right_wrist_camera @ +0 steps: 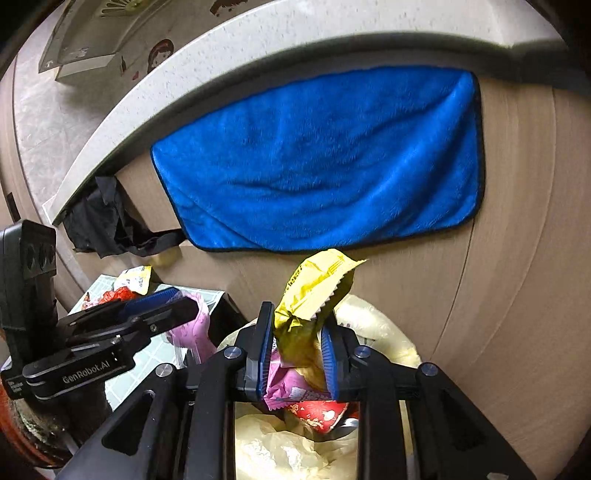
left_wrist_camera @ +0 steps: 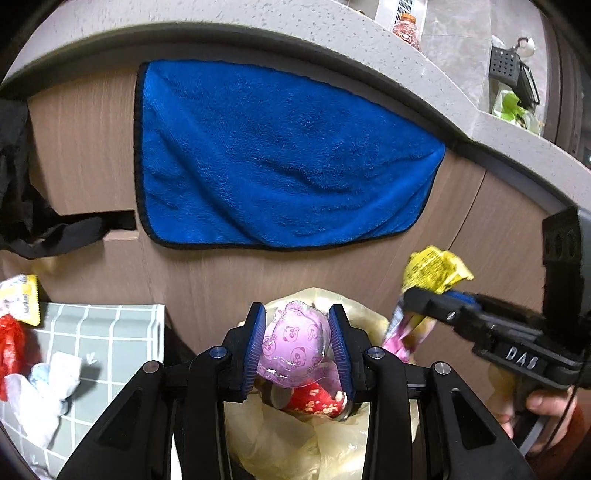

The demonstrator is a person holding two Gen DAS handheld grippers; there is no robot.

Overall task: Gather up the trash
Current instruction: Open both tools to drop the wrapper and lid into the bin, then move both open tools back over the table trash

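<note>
Here a pink plastic tray (left_wrist_camera: 295, 343) is clamped in the left gripper (left_wrist_camera: 297, 350) directly above the trash bag (left_wrist_camera: 295, 443); beside it, crumpled wrappers (right_wrist_camera: 314, 295) are held upright, loosely, between the right gripper (right_wrist_camera: 297, 350) pads, likewise over the bag.

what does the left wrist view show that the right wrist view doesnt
Only the left wrist view shows the crumpled white tissue on the checked mat, the orange-capped bottle up on the counter, and a hand on the right claw's handle.

Only the right wrist view shows the stickers on the countertop.

Both show the blue towel hanging on the cabinet, the pink panda container in the left claw, the yellow wrapper in the right claw, and the pale trash bag below.
</note>
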